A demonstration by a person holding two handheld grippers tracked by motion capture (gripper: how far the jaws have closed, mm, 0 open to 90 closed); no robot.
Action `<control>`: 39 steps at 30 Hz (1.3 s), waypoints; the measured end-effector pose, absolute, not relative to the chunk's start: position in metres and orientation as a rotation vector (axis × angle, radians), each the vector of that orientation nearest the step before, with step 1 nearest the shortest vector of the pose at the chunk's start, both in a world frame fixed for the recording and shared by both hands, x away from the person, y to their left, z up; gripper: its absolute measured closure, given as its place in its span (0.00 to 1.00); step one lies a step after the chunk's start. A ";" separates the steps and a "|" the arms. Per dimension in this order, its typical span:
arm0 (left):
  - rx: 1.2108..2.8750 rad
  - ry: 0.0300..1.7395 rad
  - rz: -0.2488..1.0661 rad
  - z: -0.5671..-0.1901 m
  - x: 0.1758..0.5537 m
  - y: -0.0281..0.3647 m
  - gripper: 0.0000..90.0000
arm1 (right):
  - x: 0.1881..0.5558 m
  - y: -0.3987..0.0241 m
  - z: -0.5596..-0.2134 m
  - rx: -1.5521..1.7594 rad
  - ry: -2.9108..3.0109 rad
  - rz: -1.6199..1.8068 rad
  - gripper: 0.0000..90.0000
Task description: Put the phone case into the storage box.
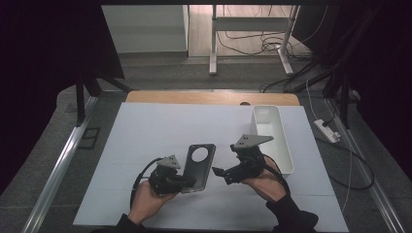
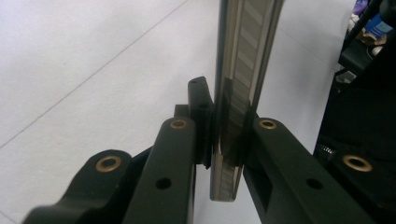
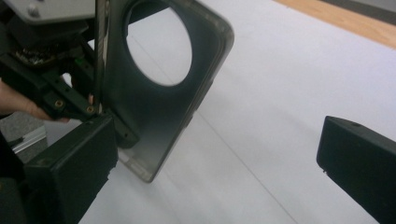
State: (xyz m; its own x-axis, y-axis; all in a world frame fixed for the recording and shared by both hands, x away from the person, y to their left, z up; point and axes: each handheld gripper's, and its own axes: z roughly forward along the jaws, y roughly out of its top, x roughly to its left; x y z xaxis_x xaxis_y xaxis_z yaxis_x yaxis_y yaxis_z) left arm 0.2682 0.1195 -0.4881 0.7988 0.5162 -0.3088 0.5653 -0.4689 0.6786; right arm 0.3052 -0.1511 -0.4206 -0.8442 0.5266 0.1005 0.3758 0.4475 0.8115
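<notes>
Item: dark phone case (image 1: 198, 167) with a large round camera cut-out, held on edge above the white tabletop (image 1: 160, 131), left of centre and near you.

Left gripper (image 1: 187, 182): your fingers (image 2: 180, 154) are clenched on the case's lower edge; in the left gripper view the thin rim (image 2: 238, 93) rises straight up between them, pressed from both sides.

Right gripper (image 1: 218, 174): your fingers (image 3: 70, 172) stand spread wide, nothing between them. In the right gripper view the case (image 3: 154, 102) hangs just beside the near finger, apart from the far one (image 3: 359, 158). Your right hand (image 1: 267, 182) sits close to the case's right side.

White bin (image 1: 272, 138): long, open-topped, at the right of the tabletop, well apart from the case. What lies inside it cannot be told.

Progress, by judgement: the case is off the tabletop and secured in one grip, so the lifting is done. The right gripper has no hold yet. What appears left is either a second grasp on the free edge or a transfer toward the bin.
</notes>
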 end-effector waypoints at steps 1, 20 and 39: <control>2.166 0.791 -0.080 -0.488 0.268 0.119 0.94 | 0.305 -0.151 -0.420 0.803 2.531 1.372 0.00; 2.168 0.748 -0.140 -0.488 0.262 0.112 0.94 | 0.300 -0.149 -0.400 0.798 2.443 1.327 0.12; 2.166 0.664 -0.197 -0.488 0.261 0.111 0.94 | 0.296 -0.153 -0.396 0.669 2.527 1.385 0.78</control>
